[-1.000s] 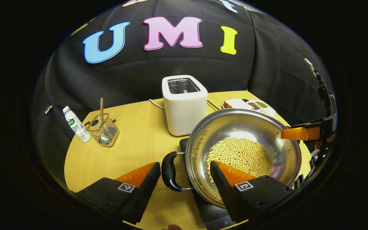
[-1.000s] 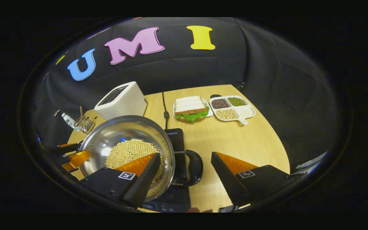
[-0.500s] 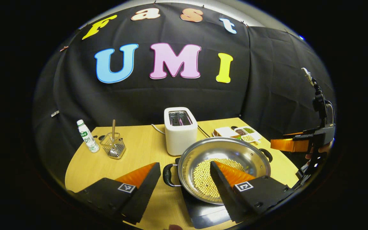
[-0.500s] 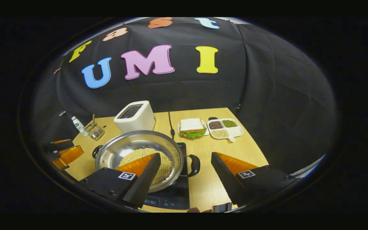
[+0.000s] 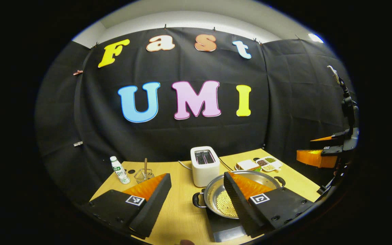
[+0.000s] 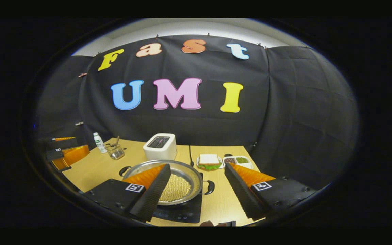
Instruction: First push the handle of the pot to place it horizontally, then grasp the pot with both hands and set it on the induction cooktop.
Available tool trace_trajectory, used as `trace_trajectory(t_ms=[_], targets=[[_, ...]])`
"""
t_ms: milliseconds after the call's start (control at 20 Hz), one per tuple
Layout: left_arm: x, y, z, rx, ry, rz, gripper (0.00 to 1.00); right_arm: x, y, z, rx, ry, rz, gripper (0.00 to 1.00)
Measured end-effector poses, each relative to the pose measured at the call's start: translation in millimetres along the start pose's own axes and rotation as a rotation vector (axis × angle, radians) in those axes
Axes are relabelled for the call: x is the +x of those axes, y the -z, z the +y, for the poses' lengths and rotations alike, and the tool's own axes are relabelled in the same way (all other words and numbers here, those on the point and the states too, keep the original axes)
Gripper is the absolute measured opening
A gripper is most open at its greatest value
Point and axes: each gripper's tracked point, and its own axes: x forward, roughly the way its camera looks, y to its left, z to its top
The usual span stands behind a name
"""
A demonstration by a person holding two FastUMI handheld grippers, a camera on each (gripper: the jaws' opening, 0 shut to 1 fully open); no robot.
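The left gripper (image 5: 197, 190) is held up and back from the table (image 5: 179, 217), looking forward and slightly down at it, with its two fingers spread wide and nothing between them. The right gripper (image 6: 196, 183) is held much the same way, raised above the near edge of the table, its fingers also wide apart and holding nothing. In the left gripper view the right gripper (image 5: 318, 154) shows far off at the right edge, lifted clear of the table. In the right gripper view the left gripper (image 6: 65, 153) shows at the left edge, also off the table.

The pot (image 6: 179, 185) sits on the black cooktop (image 6: 182, 212) near the front of the table, upright, its open mouth facing up, with a layer of pale beans (image 6: 175, 189) in the bottom. Its two black loop handles stick out to either side, so its long axis runs left to right across the table: the left handle (image 5: 197, 200) and the right handle (image 6: 210, 187) lie roughly level, though the fisheye bend makes the exact angle hard to judge. Neither gripper touches the pot.

Behind the pot stands a white toaster (image 6: 160, 146). To the right lie a sandwich (image 6: 209, 161) on a plate and a divided tray (image 6: 238, 160) of beans. At the far left stand a bottle (image 5: 119, 170) and a wire holder (image 5: 144, 175).
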Motion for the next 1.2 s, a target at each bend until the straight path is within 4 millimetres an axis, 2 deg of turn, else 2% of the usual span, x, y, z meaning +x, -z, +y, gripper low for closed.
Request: trace_trajectory(t_ms=[100, 150, 200, 350, 400, 450, 700, 750, 850, 900, 950, 1200], targets=[[-16, -12, 1, 0.002, -0.013, -0.029, 0.96, -19, -17, 7, -0.001, -0.01, -0.061, 0.99], [-24, -18, 3, 0.011, -0.026, -0.046, 0.96, -29, -25, 11, 0.006, -0.016, -0.095, 0.94], [-33, -22, 3, 0.023, -0.03, -0.062, 0.96, -39, -32, 13, 0.016, -0.018, -0.121, 0.99], [-58, -24, 0, 0.053, -0.038, -0.082, 0.96, -59, -42, 13, 0.032, -0.001, -0.174, 0.98], [-65, -23, -2, 0.053, -0.036, -0.086, 0.96, -62, -44, 13, 0.036, 0.005, -0.186, 0.94], [-69, -22, -3, 0.048, -0.032, -0.089, 0.96, -65, -44, 13, 0.041, 0.006, -0.189, 0.99], [-78, -19, -2, -0.003, -0.028, -0.081, 0.96, -67, -42, 12, 0.056, 0.014, -0.175, 0.99], [-78, -19, 0, -0.013, -0.031, -0.08, 1.0, -66, -42, 11, 0.059, 0.016, -0.172, 0.99], [-78, -20, 4, -0.013, -0.041, -0.082, 0.97, -66, -42, 10, 0.063, 0.02, -0.171, 0.98], [-78, -20, 6, -0.007, -0.045, -0.08, 0.97, -66, -41, 10, 0.061, 0.021, -0.169, 0.94], [-78, -20, 6, -0.004, -0.044, -0.08, 0.97, -66, -40, 10, 0.059, 0.022, -0.167, 0.99], [-76, -19, 7, 0.001, -0.043, -0.077, 0.97, -68, -38, 11, 0.046, 0.025, -0.161, 0.99]])
